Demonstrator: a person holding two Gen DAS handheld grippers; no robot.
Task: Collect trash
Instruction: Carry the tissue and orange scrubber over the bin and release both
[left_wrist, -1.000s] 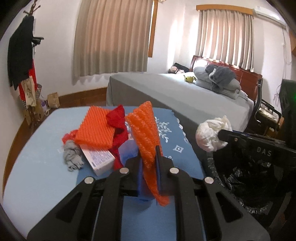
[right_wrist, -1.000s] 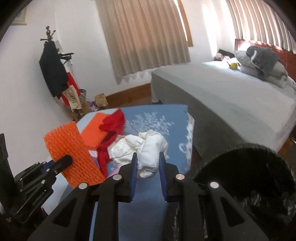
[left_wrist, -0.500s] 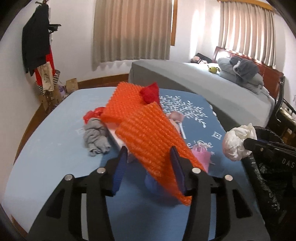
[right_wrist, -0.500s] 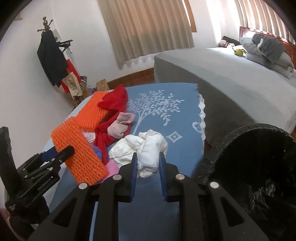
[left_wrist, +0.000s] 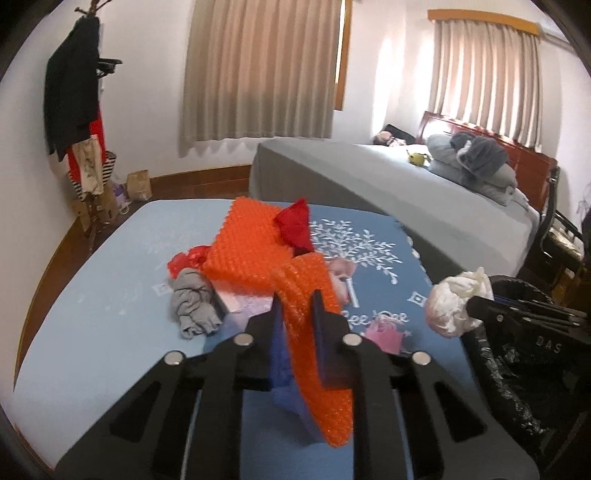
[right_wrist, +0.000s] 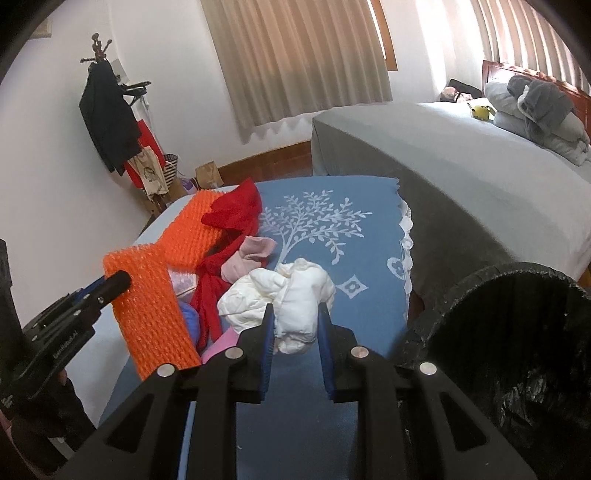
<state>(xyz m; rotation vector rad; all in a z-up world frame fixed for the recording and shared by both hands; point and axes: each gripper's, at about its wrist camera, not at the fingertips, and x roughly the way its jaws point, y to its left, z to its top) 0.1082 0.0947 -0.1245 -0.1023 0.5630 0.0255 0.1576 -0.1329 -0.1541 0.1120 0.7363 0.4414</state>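
Observation:
My left gripper (left_wrist: 297, 299) is shut on a strip of orange bubble wrap (left_wrist: 325, 391), which hangs between the pads above the blue tablecloth (left_wrist: 92, 325). In the right wrist view the left gripper (right_wrist: 118, 282) shows at the left with the orange bubble wrap strip (right_wrist: 151, 317) in it. My right gripper (right_wrist: 295, 314) is shut on a crumpled white paper wad (right_wrist: 291, 291), held above the table's right side. The wad (left_wrist: 454, 306) also appears at the right of the left wrist view. A black lined trash bin (right_wrist: 480, 280) stands open just right of the table.
On the tablecloth (right_wrist: 332, 258) lie a second orange bubble sheet (left_wrist: 247, 243), a red cloth (right_wrist: 232, 214), a pink sock (right_wrist: 251, 254), a grey sock (left_wrist: 192, 306) and a small box (left_wrist: 240, 302). A grey bed (right_wrist: 480, 166) lies behind. A coat rack (right_wrist: 107, 122) stands at the left wall.
The left jaws stood open around the orange strip half a second ago and are shut on it again. The right gripper keeps the white wad and has sunk slightly by the bin.

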